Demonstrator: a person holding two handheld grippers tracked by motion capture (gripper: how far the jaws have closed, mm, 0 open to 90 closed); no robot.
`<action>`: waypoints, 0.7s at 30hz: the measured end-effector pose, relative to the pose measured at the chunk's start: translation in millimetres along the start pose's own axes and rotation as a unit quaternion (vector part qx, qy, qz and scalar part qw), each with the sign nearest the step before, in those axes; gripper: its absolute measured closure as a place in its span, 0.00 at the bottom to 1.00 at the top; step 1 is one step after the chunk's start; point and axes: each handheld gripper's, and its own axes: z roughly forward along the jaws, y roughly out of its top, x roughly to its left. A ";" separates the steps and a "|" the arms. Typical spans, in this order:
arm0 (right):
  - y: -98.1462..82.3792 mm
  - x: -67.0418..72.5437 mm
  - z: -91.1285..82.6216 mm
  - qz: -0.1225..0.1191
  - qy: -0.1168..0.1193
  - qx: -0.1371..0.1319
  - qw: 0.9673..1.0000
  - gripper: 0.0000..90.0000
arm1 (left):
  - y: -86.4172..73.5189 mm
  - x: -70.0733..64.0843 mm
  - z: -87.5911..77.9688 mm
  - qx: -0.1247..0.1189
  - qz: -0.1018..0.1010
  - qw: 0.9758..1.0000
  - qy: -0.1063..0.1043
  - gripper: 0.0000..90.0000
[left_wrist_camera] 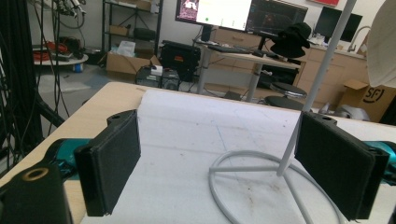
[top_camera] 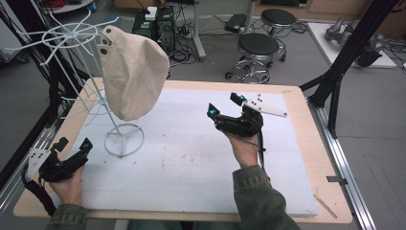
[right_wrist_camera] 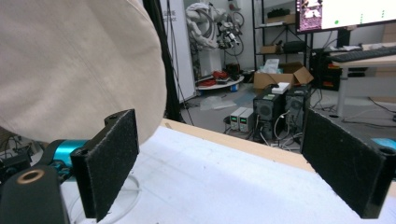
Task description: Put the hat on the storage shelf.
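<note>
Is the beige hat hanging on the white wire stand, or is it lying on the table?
Hanging. The beige hat sits on the white wire stand, clear above the table.

Both grippers black: left gripper (top_camera: 73, 146) with teal accents, grey plate, thick black cable; right gripper (top_camera: 225, 104) the same, screw-dotted plate. Olive-green sleeves (top_camera: 261, 201). Pads (left_wrist_camera: 109, 168) rough, rectangular.

I see a light wooden table (top_camera: 306, 143) topped by a white foam sheet (top_camera: 191, 158) covering most of it, wood border showing all round. White wire stand (top_camera: 123, 139) sits with its ring base directly on the sheet, left of centre; sheet has faint scuffs and stains
</note>
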 end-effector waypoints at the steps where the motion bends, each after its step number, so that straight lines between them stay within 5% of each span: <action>1: -1.6 -1.7 -3.0 0.000 -0.004 -0.001 1.000 0.12 | 0.1 0.0 0.1 0.001 -0.001 1.000 0.000 0.16; 21: -24.9 -37.3 -66.8 0.002 -0.068 0.022 0.997 0.12 | -0.4 -3.2 2.2 0.002 0.000 1.000 -0.003 0.16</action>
